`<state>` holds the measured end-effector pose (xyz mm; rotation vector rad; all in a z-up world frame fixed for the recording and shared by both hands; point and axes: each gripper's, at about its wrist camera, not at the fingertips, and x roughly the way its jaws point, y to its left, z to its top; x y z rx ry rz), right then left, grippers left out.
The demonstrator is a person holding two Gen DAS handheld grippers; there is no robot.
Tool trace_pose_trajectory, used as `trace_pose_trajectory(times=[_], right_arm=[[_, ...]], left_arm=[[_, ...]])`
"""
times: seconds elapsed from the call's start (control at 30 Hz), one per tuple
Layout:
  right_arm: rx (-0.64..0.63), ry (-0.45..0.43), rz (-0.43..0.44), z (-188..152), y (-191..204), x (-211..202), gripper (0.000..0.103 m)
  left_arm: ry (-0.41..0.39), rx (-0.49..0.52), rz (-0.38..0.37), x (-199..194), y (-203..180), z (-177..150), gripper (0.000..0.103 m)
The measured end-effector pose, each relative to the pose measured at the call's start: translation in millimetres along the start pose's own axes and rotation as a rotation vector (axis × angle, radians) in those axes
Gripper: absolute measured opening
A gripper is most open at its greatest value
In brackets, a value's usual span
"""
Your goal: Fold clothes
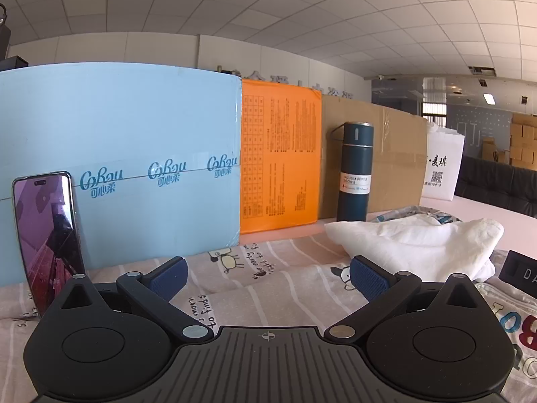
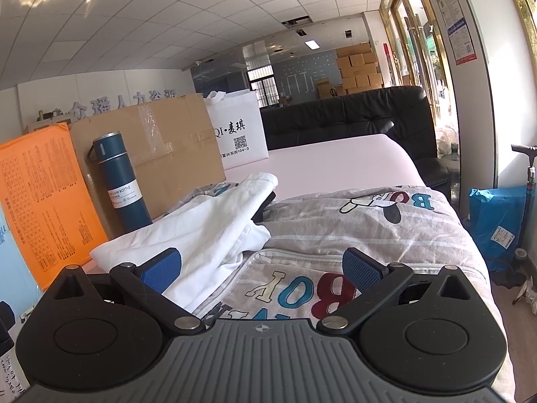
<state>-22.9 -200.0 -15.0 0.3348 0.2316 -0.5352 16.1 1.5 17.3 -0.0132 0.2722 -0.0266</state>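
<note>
Folding looks unstarted: white garment (image 2: 208, 221) lies crumpled at centre left of the right view, on a printed sheet (image 2: 369, 231). Left gripper (image 1: 268, 277) and right gripper (image 2: 261, 265) both gape wide, holding nothing. Boxes (image 1: 117, 154), bottle (image 1: 355, 171), phone (image 1: 47, 235) line the back; office beyond.

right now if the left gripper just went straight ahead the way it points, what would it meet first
Probably the orange printed board propped upright at the back. The left gripper, jaws open, hovers over the striped cartoon cloth with nothing standing between. Its height above the cloth is unclear, so it might skim that first.
</note>
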Motion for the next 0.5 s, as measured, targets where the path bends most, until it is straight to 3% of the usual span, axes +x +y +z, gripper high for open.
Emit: trace_pose_trajectory(times=[0.5], right_arm=[[-0.005, 0.003, 0.002, -0.8, 0.6, 0.8, 0.103]], left_arm=[[-0.004, 0.002, 0.000, -0.1, -0.1, -0.5, 0.103]])
